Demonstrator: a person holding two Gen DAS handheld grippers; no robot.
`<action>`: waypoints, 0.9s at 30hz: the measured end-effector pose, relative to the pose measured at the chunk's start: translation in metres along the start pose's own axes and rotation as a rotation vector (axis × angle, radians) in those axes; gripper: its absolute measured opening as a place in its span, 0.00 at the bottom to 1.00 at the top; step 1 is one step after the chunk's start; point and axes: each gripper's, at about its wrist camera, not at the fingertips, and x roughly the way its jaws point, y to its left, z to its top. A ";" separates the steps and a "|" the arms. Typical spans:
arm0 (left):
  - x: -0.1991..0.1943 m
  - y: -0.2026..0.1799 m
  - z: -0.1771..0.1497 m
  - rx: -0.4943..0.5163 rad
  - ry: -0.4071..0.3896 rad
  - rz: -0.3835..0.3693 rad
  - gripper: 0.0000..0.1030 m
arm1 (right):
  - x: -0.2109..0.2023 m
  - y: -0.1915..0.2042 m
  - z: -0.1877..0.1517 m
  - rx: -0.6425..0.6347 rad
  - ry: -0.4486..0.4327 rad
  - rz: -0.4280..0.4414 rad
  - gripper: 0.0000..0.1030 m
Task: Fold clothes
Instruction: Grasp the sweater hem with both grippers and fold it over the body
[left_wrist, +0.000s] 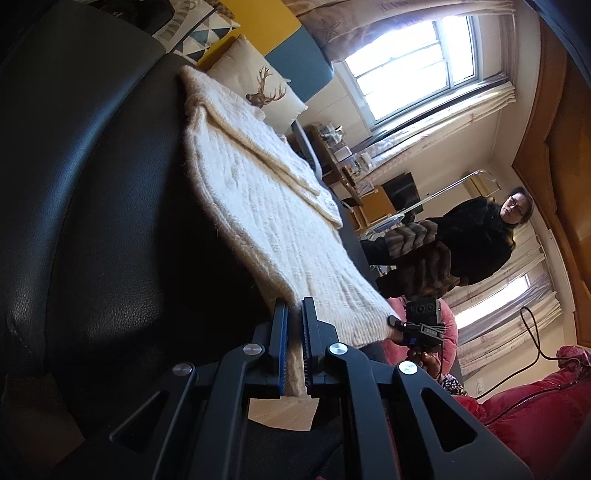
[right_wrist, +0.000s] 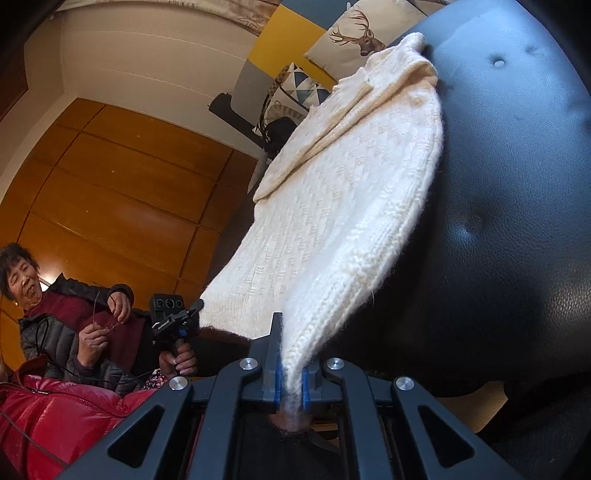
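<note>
A cream knitted sweater (left_wrist: 266, 206) lies partly folded on a black leather seat (left_wrist: 110, 206), its sleeve laid across its body. My left gripper (left_wrist: 294, 306) is shut on one corner of the sweater's near hem. My right gripper (right_wrist: 291, 332) is shut on the other hem corner of the sweater (right_wrist: 332, 206), and lifts the hem off the seat (right_wrist: 517, 221). In the left wrist view the right gripper (left_wrist: 397, 325) shows at the far hem corner. In the right wrist view the left gripper (right_wrist: 195, 308) shows at the hem's left corner.
A deer-print cushion (left_wrist: 266, 88) and a patterned cushion (right_wrist: 295, 96) sit behind the sweater. A red padded jacket (right_wrist: 66, 413) lies at the near side. A person in black (left_wrist: 480, 240) stands by the window; a seated person (right_wrist: 55, 314) is at the left.
</note>
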 end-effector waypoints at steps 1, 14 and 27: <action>0.002 0.002 0.002 -0.003 0.010 0.004 0.06 | -0.002 0.000 0.000 0.003 0.002 0.006 0.05; 0.009 -0.010 0.049 -0.024 -0.041 -0.121 0.06 | -0.019 0.025 0.046 -0.017 -0.046 0.090 0.05; 0.010 0.004 0.083 -0.144 -0.232 -0.277 0.06 | -0.016 0.038 0.103 -0.018 -0.157 0.151 0.05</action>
